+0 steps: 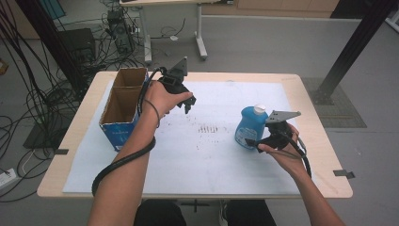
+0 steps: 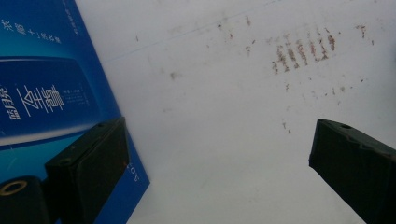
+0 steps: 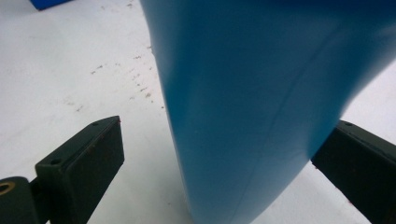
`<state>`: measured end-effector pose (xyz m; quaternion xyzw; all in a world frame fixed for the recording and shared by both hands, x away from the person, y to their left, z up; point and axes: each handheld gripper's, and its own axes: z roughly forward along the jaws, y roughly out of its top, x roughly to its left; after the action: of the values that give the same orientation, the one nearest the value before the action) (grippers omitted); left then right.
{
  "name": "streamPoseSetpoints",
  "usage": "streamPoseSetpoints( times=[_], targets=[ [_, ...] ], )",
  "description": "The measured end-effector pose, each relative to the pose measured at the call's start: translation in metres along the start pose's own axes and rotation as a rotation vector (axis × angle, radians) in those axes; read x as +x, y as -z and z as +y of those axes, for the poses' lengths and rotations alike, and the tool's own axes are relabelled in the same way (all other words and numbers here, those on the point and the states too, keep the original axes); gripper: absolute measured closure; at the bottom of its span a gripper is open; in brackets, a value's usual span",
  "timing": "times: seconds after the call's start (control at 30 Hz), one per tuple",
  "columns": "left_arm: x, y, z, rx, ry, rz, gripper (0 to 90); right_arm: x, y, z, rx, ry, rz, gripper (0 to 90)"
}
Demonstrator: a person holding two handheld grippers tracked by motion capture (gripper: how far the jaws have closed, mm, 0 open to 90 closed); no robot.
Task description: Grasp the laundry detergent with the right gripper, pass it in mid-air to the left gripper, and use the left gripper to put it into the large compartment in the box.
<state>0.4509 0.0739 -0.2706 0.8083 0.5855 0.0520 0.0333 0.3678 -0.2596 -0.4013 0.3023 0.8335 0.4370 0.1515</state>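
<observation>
A person works at a bench point(image 1: 310, 141) covered with a white sheet point(image 1: 211, 155), a pair of tongs in each hand. The right forearm reaches in from the lower right, wrist bent inward, bringing the right tongs point(image 1: 252, 142) up against a blue bottle point(image 1: 250, 126) with a white cap that stands upright right of centre. In the right gripper view the jaws are spread wide, the bottle's body between them; the right jaw seems to sit at or just behind its edge, though contact is hard to judge. The left arm stretches forward, hand raised above the sheet, left tongs point(image 1: 188, 104) pointing down and released, gripping nothing, just beside an open blue cardboard box point(image 1: 123, 110) at the left.
</observation>
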Motion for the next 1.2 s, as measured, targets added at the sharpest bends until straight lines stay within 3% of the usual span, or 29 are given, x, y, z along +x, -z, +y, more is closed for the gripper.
streamPoseSetpoints(
  times=[1.2],
  targets=[
    [-0.0039, 0.0031, 0.0035, -0.016, -0.008, -0.002, 5.4, 0.0047, -0.0034, 0.0023, -0.065, 0.010, -0.015, 2.0]
  ],
)
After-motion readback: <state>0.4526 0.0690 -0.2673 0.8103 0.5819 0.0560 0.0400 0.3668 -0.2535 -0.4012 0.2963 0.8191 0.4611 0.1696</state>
